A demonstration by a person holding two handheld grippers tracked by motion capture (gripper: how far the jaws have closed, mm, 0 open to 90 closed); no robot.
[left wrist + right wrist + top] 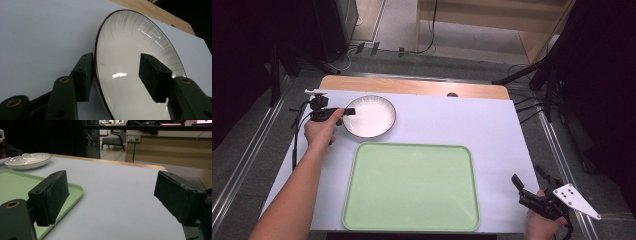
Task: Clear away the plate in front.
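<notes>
Black jaws of the left claw (115, 75) sit either side of the plate's rim, one jaw outside under the lip, the other inside over the white well, w/ a gap visible between the inner jaw and the glaze, so the claw is apart, not yet clamped. Plate (369, 116) is white w/ a thin dark rim and faint grey streaks round the wall; it lies on the worktop (462, 120) at the far left, just beyond the green tray (412, 186), near it but not touching as far as the high view shows. In the left gripper view the plate looks steeply tilted, but that's the camera's angle; the high view has it flat.

Step in hand, my read: taking hold of the plate at its near-left edge, prob. to shift it onto the tray. Next move calls for closing the jaws squarely on the rim, then a lift w/o tipping; glazed rim is slick and thin, so a shallow bite could slip.

Right claw (532, 186) hangs idle at the worktop's right front corner, jaws wide apart, nothing between them, well apart from the tray's right edge.

Writing: no brand, label or text readable on plate, tray or claws.
</notes>
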